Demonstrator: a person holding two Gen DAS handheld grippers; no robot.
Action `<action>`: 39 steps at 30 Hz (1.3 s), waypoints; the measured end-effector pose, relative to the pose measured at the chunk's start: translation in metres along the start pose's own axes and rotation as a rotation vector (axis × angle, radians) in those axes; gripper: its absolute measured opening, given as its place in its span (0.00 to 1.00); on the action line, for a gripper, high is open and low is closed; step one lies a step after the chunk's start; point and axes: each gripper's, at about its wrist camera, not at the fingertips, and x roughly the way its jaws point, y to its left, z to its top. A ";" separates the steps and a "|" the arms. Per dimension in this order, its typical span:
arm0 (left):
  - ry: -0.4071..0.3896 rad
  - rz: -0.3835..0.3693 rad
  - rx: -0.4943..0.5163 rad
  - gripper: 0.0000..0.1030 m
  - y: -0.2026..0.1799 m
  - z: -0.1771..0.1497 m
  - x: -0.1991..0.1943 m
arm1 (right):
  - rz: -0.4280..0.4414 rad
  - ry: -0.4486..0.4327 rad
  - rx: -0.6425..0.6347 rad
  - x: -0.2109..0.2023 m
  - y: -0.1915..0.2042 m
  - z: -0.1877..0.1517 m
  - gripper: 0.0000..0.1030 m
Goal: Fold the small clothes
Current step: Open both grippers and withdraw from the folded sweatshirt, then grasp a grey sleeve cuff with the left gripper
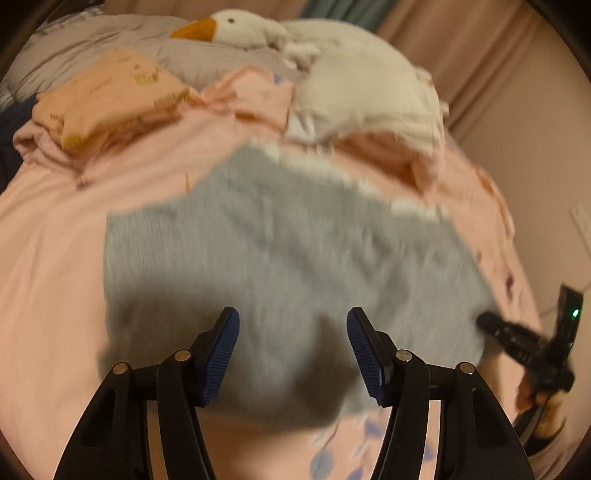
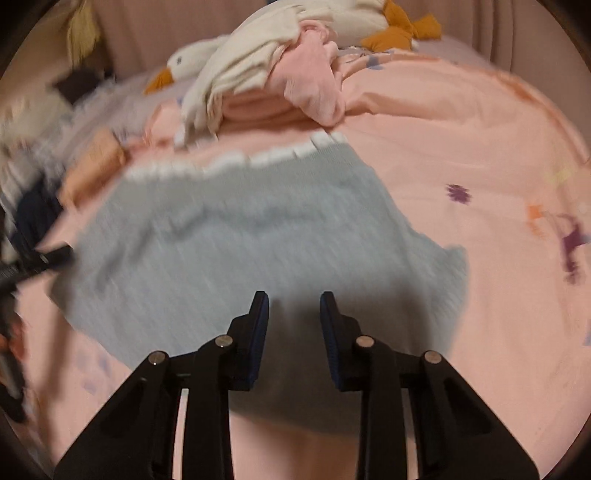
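From the left wrist, the left gripper [image 1: 293, 354] hangs with its jaws wide and nothing between them, over the near part of a grey knitted garment [image 1: 280, 258] spread flat on the pink bed sheet [image 1: 55, 258]. The garment's white-trimmed edge runs from 12 toward 2 o'clock. Bare sheet lies open at 9 o'clock. At 10 o'clock sits a folded peach garment [image 1: 107, 107]; at 12 to 1 o'clock a plush goose [image 1: 258, 26] and heaped cream and pink clothes. The right gripper [image 1: 491, 325] shows at 3 o'clock by the garment's edge.

From the right wrist, the right gripper [image 2: 294, 332] has narrow jaws, empty, above the grey garment's [image 2: 240, 240] near edge. Open sheet [image 2: 480, 147] spreads from 1 to 4 o'clock. No containers appear.
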 end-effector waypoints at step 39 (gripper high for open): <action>-0.041 -0.166 -0.374 0.21 0.082 -0.002 0.008 | 0.208 0.062 0.077 0.089 0.104 0.076 0.18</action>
